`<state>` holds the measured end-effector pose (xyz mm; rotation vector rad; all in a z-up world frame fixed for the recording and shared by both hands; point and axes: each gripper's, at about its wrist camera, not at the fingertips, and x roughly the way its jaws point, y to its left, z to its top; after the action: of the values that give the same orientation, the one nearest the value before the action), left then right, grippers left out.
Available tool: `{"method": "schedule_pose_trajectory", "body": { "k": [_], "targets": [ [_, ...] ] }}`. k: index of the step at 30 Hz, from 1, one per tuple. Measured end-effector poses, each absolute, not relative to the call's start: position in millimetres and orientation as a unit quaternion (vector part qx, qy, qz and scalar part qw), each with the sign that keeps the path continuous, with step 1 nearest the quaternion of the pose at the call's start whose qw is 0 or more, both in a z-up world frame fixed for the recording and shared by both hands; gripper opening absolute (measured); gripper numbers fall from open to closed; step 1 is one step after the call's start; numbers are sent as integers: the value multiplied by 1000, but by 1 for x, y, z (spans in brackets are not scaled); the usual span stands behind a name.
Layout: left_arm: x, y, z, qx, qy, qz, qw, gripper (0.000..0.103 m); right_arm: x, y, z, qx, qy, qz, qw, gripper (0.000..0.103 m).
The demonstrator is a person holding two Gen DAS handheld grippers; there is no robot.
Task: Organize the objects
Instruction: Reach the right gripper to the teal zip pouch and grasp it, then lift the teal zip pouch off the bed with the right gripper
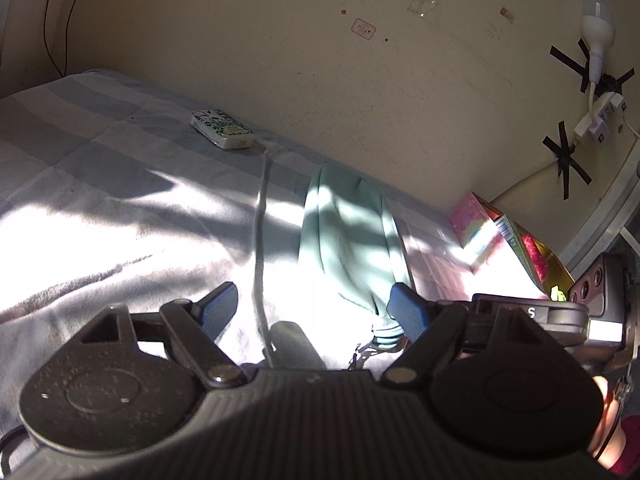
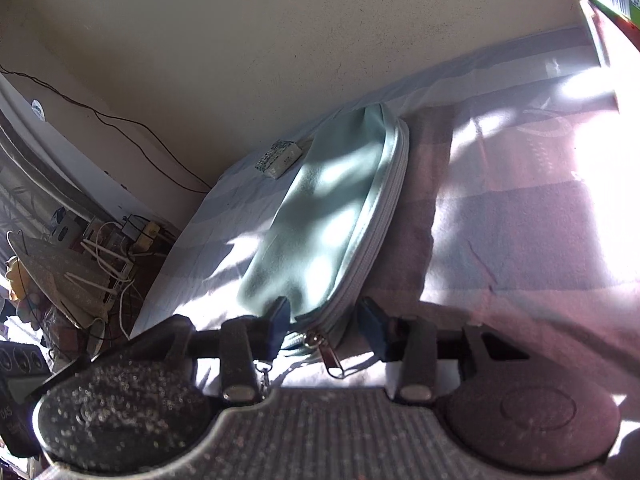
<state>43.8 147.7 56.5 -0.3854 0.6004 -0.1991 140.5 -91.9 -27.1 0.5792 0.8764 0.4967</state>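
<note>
You get hard sunlight from the right, blowing out patches of the bed and casting sharp shadows; the wall stays dim, and edges bend with fisheye.

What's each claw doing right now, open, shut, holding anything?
Left claw: open, holding nothing, over the bed beside the mint pouch.
Right claw: open, straddling the pouch's zipper end, not clamped.
</note>
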Motion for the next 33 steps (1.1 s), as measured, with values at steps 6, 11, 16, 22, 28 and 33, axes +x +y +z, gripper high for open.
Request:
{"method": "schedule_pose_trajectory", "body": {
  "k": [6,11,16,22,28,33],
  "targets": [
    [40,161,56,-203,292,-82,931,85,129,-72,-30,280,444,300,797,20],
    [33,174,60,-215,286,-67,932,85,104,-45,-28,246,464,386,759,21],
    [19,181,65,-220,287,-66,930,85,104,-69,-12,219,438,379,785,26],
    [-9,182,67,-224,294,-84,925,85,142,-120,14,244,365,287,852,31],
    [-27,159,57,-195,326,-141,914,85,210,-94,12,216,355,280,866,49],
    [-21,149,42,-197,349,-146,904,85,244,-41,-2,163,397,315,847,53]
  ]
}}
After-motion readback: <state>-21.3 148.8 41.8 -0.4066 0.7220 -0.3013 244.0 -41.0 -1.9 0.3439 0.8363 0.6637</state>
